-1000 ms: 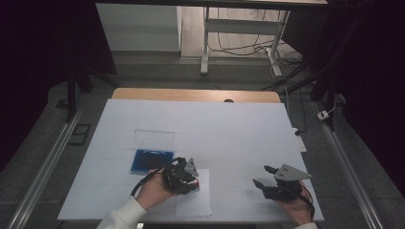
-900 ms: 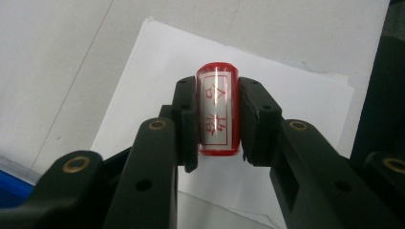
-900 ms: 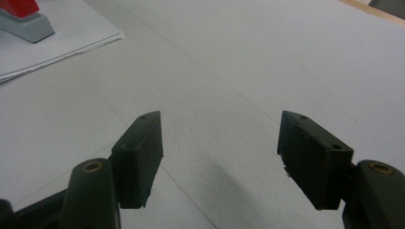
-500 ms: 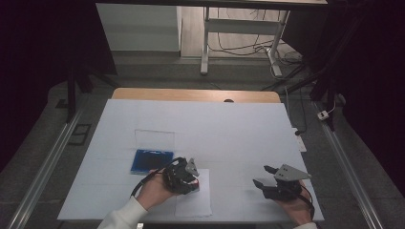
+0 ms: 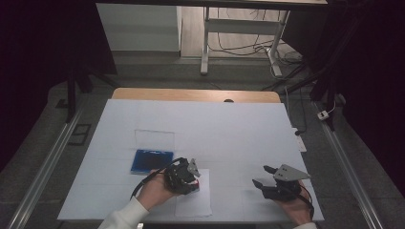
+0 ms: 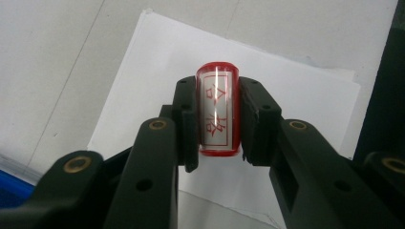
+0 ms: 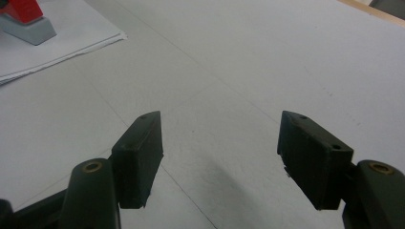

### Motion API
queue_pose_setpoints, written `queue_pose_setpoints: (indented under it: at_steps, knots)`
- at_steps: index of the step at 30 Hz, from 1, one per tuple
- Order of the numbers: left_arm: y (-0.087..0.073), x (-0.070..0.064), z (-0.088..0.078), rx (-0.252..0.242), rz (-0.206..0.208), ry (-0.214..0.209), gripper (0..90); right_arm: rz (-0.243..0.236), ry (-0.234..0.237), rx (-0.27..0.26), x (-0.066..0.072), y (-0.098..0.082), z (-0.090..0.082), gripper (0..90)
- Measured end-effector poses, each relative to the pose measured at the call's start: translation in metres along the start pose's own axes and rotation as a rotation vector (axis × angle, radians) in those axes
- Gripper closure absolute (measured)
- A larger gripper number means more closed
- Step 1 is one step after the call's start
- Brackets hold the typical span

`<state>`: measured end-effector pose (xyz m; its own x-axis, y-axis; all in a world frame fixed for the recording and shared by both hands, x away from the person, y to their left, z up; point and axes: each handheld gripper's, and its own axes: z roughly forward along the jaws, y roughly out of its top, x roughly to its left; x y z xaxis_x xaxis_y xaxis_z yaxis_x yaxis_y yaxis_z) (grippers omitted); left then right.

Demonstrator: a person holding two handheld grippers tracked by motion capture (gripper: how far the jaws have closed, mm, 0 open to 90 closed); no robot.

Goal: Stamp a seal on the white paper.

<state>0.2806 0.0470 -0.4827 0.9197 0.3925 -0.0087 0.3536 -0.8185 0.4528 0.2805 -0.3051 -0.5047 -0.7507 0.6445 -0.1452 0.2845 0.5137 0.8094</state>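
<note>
light: dim room, table (image 5: 200, 124) evenly lit | glare: stamp (image 6: 218, 109) face | blur: near fingers (image 7: 138, 157) — soft

Left gripper (image 6: 218, 119) clamping red stamp (image 6: 218, 110), white paper (image 6: 296, 95)

Stamp (image 6: 218, 109): glossy red plastic, smooth
Sheet (image 6: 296, 86): matt white paper
Fingers (image 7: 141, 155): matt black plastic
Counter (image 5: 229, 129): matt white, smooth

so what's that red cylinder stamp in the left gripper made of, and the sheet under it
The red cylindrical stamp looks like glossy plastic: a bright glare streak runs down its white label with red characters. The white rectangular sheet beneath looks like matte paper, thin and flat with sharp corners, though thin card can't be excluded.
</note>
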Motion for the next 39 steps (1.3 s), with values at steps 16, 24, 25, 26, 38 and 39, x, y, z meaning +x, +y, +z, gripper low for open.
queue_pose_setpoints:
  at_steps: [16,24,25,26,38,39]
  knots:
    - [0.0065,-0.0018,0.0031,0.05,0.005,0.009,70.9,-0.003,-0.006,0.005,0.0006,-0.0001,-0.0002,31.7]
    - [0.0071,-0.0023,0.0036,0.054,0.004,0.011,71.0,0.002,0.0,0.0,-0.0003,-0.001,0.0001,31.7]
    - [0.0071,-0.0023,0.0036,0.054,0.004,0.011,71.0,0.003,0.0,0.0,-0.0001,-0.001,0.0002,31.7]
    - [0.0071,-0.0023,0.0036,0.055,0.004,0.011,70.9,0.001,-0.001,0.003,0.0,-0.0008,0.0001,31.7]
    - [0.0071,-0.003,0.0039,0.057,0.006,0.016,71.1,0.003,-0.006,0.0,-0.0009,-0.001,-0.0009,31.7]
    - [0.0071,-0.0031,0.004,0.057,0.006,0.016,71.1,0.003,-0.006,0.0,-0.0007,-0.001,-0.0008,31.7]
